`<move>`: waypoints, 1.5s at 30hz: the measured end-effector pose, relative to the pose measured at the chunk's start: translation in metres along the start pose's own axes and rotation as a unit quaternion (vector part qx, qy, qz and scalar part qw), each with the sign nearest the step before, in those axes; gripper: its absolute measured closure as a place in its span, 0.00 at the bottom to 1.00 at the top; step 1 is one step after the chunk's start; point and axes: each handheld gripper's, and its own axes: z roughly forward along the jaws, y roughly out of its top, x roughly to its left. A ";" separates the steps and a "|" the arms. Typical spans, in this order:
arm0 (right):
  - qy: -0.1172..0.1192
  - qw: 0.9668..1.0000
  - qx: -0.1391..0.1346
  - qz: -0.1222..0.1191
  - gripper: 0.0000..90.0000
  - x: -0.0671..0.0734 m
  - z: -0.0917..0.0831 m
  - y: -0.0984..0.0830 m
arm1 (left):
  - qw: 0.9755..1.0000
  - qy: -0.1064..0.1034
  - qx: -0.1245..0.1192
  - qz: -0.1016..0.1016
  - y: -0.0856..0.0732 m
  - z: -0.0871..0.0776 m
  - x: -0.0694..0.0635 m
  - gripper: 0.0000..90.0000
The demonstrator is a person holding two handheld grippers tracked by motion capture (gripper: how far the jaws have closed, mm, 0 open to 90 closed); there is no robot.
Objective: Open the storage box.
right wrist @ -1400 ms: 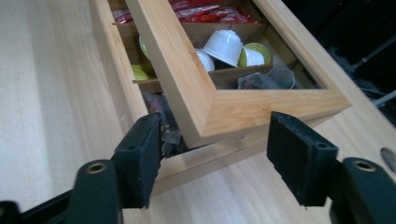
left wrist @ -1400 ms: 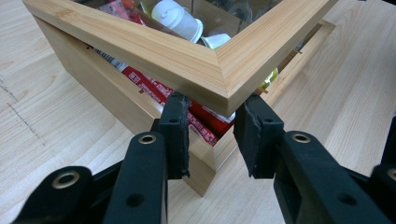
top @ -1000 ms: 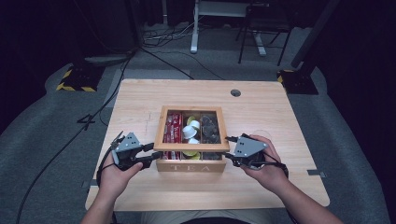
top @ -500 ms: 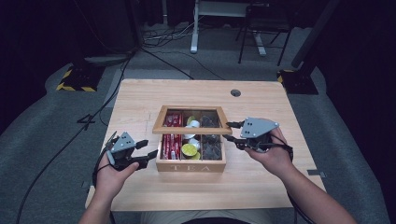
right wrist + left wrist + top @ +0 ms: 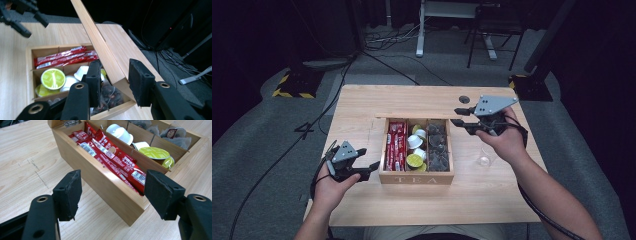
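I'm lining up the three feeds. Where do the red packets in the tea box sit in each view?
High view: the red packets fill the left compartment of the tea box, mid-table.
Left gripper view: upper centre, along the nearest wall, running diagonally.
Right gripper view: left of centre, in the far compartment, beside the raised lid.
Shared landmark: the green-topped pod in the neighbouring compartment.

This looked like a lab or studio set up for recording. A lone wooden table [image 5: 362, 105] stood on grey carpet [image 5: 272, 125], ringed by black curtains [image 5: 592, 75]. Cables [image 5: 387, 45] trailed across the floor past stand bases marked with yellow-and-black hazard tape [image 5: 287, 92], with a white desk frame [image 5: 419, 30] behind.
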 end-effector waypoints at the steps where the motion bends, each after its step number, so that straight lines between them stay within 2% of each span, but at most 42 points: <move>1: -0.001 1.000 -0.003 0.005 0.71 -0.004 0.001 0.001 | 1.000 0.000 0.001 0.001 -0.001 0.000 0.001 0.34; 7: -0.003 0.999 -0.021 0.034 0.71 -0.026 0.005 0.007 | 1.000 0.006 0.000 -0.013 -0.005 0.000 0.005 0.34; 12: -0.012 0.998 -0.024 0.051 0.71 -0.043 0.010 0.014 | 1.000 0.011 -0.002 -0.024 -0.009 -0.004 0.006 0.33; 19: -0.021 0.997 -0.030 0.075 0.71 -0.067 0.020 0.020 | 0.999 0.014 0.002 -0.031 -0.015 -0.005 0.007 0.33; 30: -0.038 0.991 -0.040 0.125 0.69 -0.102 0.040 0.024 | 0.999 0.015 0.003 -0.039 -0.018 -0.004 0.011 0.33; 38: -0.056 0.986 -0.046 0.149 0.66 -0.123 0.057 0.022 | 0.999 0.016 0.005 -0.042 -0.019 0.000 0.015 0.33; 45: -0.073 0.982 -0.038 0.168 0.62 -0.138 0.073 0.022 | 0.999 0.016 0.010 -0.043 -0.021 0.003 0.018 0.32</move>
